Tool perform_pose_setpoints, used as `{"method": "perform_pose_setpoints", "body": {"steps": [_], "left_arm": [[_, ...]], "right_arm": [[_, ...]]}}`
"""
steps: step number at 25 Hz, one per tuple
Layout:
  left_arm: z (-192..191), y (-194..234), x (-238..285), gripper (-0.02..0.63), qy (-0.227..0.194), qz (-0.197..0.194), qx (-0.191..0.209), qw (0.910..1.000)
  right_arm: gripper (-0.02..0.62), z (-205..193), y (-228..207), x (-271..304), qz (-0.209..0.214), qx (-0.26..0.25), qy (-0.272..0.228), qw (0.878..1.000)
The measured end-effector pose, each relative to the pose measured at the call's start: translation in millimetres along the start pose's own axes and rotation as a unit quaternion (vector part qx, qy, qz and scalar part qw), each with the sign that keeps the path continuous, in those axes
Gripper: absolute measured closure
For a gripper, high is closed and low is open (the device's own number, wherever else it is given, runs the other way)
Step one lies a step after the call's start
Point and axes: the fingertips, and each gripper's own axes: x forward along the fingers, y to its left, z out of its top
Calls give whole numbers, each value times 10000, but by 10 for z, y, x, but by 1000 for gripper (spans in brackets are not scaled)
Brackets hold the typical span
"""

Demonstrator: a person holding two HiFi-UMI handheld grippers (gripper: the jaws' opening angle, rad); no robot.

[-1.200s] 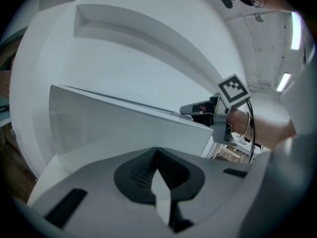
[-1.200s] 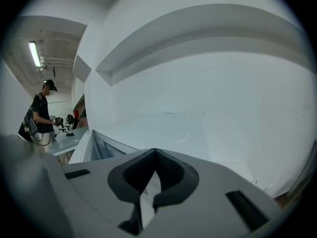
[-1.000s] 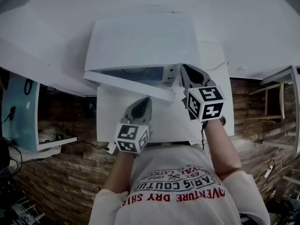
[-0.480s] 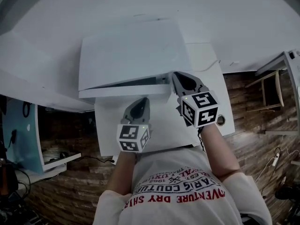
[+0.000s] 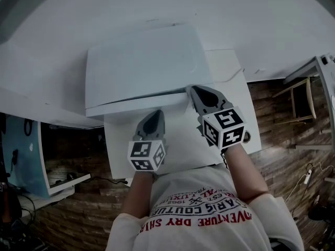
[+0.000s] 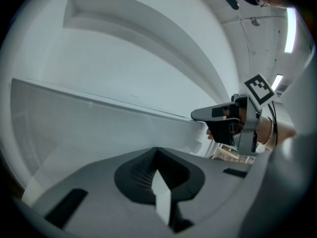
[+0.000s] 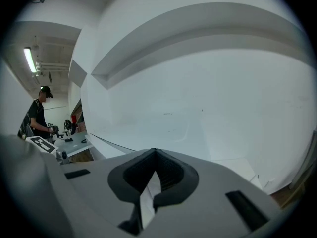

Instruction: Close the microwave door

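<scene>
swung in since a second ago, the microwave door (image 5: 137, 105) was sticking out over the table. now it lies flat along the front of the microwave (image 5: 144, 61). it looks shut, or almost. i cannot tell if a thin gap is left. the right gripper (image 5: 193, 90) has followed the door in.

the tip of the right gripper is at the right end of the door, up by the top corner. its claw is pinched together with nothing in it. the left gripper (image 5: 155, 114) hangs over the table, just in front of the middle of the door. its claw is pinched together too and holds nothing.

in front of the door the white table (image 5: 178, 140) is bare, all the way to the near edge by the person's shirt (image 5: 199, 208). on the right the table goes on a bit past the microwave. then it ends, and the wooden floor (image 5: 282, 140) is below.

the microwave is white and boxy. it sits at the back of the table, close to the white wall (image 5: 235, 25). in the left gripper view the door face looks grey with tiny dots.
</scene>
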Motion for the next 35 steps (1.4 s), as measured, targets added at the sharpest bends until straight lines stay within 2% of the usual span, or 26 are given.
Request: {"method": "perform_pose_setpoints", "body": {"steps": [6, 11, 14, 17, 22, 27, 30, 35], "left_arm": [[26, 25, 50, 601, -76, 35, 64, 9999], [34, 18, 68, 601, -92, 88, 246, 9996], [57, 46, 115, 601, -68, 127, 163, 9998], [55, 51, 129, 601, -47, 200, 393, 9990], [63, 56, 142, 601, -51, 273, 488, 9984], [199, 25, 5, 601, -317, 171, 745, 9966], [298, -17, -143, 601, -474, 127, 963, 9941], [543, -80, -426, 601, -871, 69, 1026, 9909]], "right_arm": [[584, -3, 6, -3, 35, 24, 3, 10000], [584, -1, 4, -14, -107, -192, -86, 9997], [584, -5, 3, -19, -136, -196, -92, 9997], [583, -12, -1, -8, -132, -208, -54, 9997], [583, -3, -10, 8, -176, -261, -106, 9994], [584, 5, -12, -71, -359, 16, -350, 9987], [583, 6, 45, -162, -494, -86, -539, 9973], [583, -54, 184, -316, -596, -122, -646, 9961]]}}
